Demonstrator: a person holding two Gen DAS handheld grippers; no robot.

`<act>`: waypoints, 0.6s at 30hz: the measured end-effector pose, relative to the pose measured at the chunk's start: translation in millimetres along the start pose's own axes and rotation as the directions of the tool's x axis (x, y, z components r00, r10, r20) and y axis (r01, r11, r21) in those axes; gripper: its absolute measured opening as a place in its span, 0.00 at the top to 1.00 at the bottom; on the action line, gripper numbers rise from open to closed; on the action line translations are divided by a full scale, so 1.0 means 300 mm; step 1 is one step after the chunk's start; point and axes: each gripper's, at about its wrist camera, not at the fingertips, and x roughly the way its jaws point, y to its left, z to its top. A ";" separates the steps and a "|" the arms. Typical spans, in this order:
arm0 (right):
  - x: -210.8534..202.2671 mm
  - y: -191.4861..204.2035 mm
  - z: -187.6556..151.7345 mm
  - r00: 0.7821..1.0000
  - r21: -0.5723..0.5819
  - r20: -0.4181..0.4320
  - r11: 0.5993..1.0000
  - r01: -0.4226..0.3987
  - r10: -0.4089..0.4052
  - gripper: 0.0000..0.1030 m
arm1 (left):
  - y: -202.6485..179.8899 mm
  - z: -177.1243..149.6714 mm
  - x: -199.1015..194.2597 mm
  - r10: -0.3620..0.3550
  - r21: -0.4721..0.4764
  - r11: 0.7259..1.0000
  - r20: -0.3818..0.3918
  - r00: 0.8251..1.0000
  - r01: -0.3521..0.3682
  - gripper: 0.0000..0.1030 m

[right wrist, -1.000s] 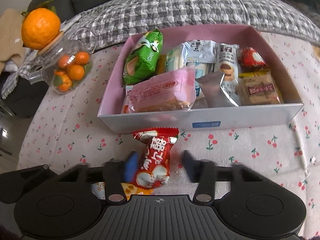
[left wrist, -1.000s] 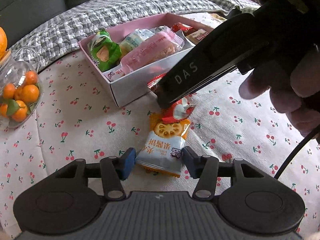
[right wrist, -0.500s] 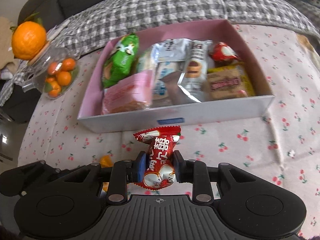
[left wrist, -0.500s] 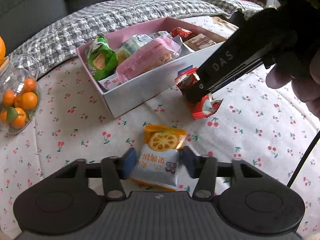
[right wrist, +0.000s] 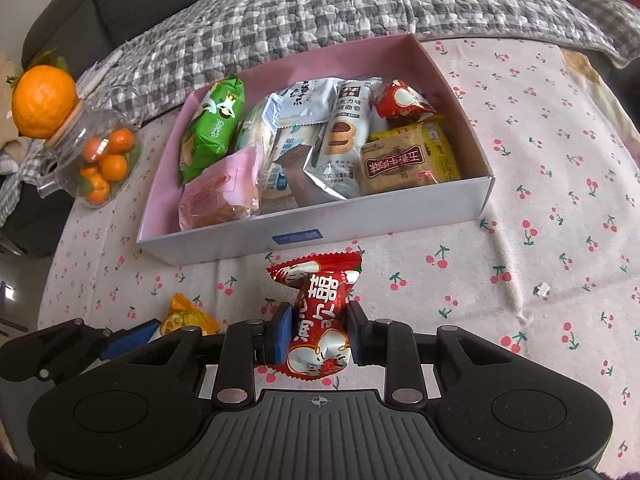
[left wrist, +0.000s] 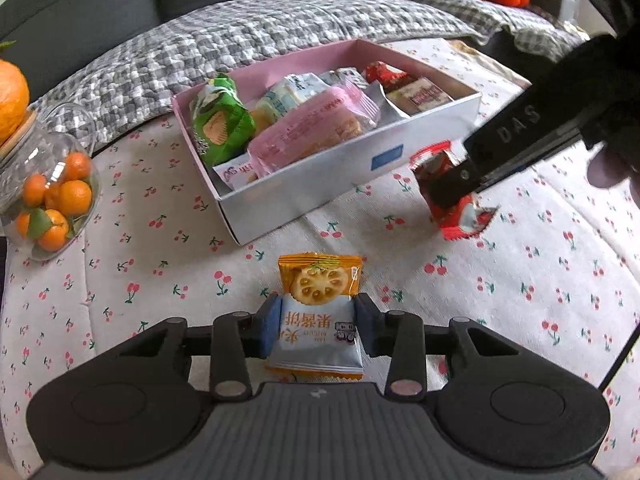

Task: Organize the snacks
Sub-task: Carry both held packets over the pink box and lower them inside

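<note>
An orange and white biscuit packet (left wrist: 318, 320) lies on the cherry-print cloth. My left gripper (left wrist: 319, 328) is closing on it, and both blue pads touch and pinch its sides. A red candy packet (right wrist: 320, 320) hangs just in front of the box, with my right gripper (right wrist: 316, 334) shut on its middle. In the left wrist view that red packet (left wrist: 460, 220) shows under the right gripper (left wrist: 452, 192) at the right. The pink-lined box (right wrist: 360, 224) holds several wrapped snacks. The biscuit packet's corner (right wrist: 188, 316) also peeks out at the lower left of the right wrist view.
A glass jar of small oranges (left wrist: 48, 184) stands left of the box, with a large orange (right wrist: 44, 104) on its lid. A grey checked blanket (left wrist: 240, 32) lies behind the box. A small white scrap (right wrist: 543, 290) sits on the cloth at the right.
The right gripper shut on the red packet, lifted it off the biscuit packet and carried it right. The left jaws narrowed onto the biscuit packet.
</note>
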 end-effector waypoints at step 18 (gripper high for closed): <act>-0.098 -0.074 0.038 0.998 0.092 0.051 0.995 -0.040 0.035 0.74 | 0.069 0.056 -0.060 0.022 -0.199 0.980 0.063 0.998 -0.010 0.65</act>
